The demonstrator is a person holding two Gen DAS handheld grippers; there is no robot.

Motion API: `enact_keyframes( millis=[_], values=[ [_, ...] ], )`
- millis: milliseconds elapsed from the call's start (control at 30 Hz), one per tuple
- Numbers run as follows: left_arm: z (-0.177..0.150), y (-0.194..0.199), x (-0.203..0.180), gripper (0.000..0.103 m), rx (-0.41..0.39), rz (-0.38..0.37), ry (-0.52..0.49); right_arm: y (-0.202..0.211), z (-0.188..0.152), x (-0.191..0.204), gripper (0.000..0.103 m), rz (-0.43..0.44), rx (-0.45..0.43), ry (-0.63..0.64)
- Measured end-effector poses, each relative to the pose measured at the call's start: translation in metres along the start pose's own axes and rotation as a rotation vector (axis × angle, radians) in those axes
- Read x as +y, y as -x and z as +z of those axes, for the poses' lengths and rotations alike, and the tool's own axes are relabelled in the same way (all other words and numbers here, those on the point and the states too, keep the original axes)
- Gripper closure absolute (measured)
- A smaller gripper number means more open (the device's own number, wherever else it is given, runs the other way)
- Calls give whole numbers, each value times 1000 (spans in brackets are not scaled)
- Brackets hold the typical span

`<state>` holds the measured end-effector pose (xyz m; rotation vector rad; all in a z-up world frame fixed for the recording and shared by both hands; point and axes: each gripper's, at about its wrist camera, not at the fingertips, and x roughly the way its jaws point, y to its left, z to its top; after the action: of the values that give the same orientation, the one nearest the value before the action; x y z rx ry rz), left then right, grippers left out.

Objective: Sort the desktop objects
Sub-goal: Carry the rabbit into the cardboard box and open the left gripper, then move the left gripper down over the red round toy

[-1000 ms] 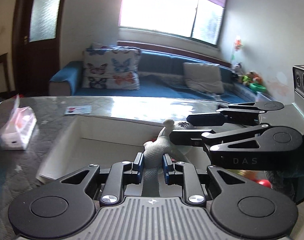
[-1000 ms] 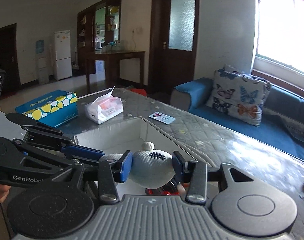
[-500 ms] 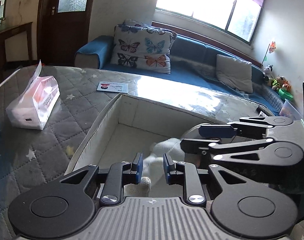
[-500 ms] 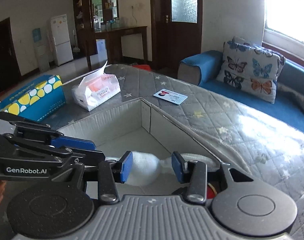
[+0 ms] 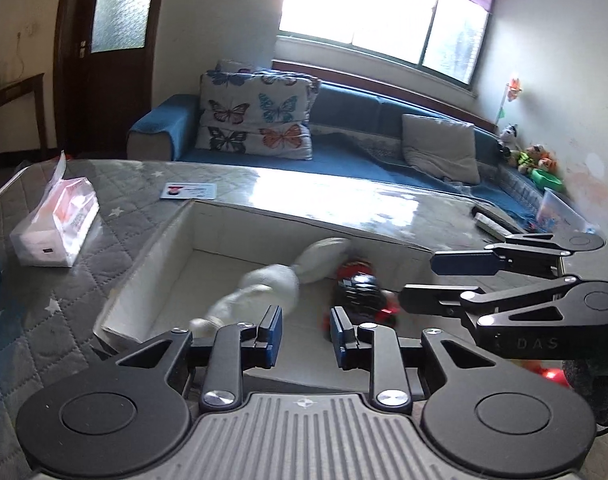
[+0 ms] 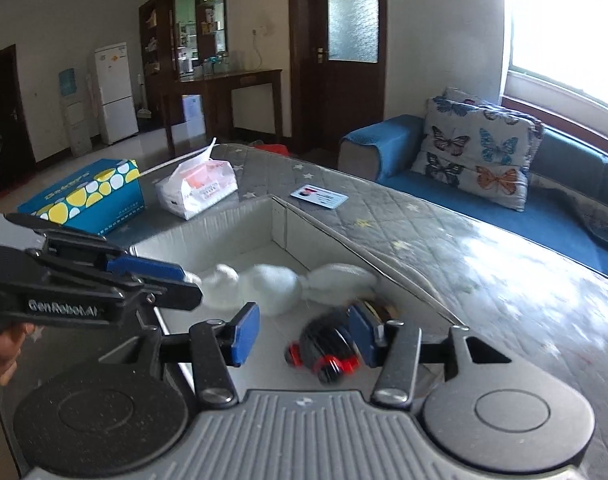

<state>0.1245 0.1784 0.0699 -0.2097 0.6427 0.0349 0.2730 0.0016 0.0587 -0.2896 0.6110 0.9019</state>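
White plush toy [image 5: 280, 280] now lies loose mid-frame in the storage box [image 5: 152, 256], released as my left claw [image 5: 302, 330] and right claw [image 6: 300, 330] spread apart, empty: one item sorted.

A home living room: a blue sofa [image 5: 344, 152] with a butterfly cushion [image 5: 256, 114] is sitting under the window [image 5: 380, 12]; what is probably a fridge [image 6: 115, 92] is standing far beyond it.

room: living room, white walls | light: big bright window [image 5: 376, 8] | seating: blue sofa [image 5: 344, 148] with butterfly cushion [image 5: 256, 116] | doors: dark wood door [image 6: 344, 48] | far end: white fridge [image 6: 116, 92]
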Motion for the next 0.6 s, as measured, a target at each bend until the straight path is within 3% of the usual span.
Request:
enact_keyframes(
  millis=[100, 200, 600],
  values=[
    [-8, 10, -17, 73, -1, -30, -10, 26, -17, -6, 50, -17, -8, -28],
    [-20, 15, -35, 73, 8, -66, -28, 52, -36, -11, 40, -44, -20, -47],
    [-59, 4, -102, 73, 99, -194, -87, 122, -130, -36, 28, -203, -12, -150]
  ],
)
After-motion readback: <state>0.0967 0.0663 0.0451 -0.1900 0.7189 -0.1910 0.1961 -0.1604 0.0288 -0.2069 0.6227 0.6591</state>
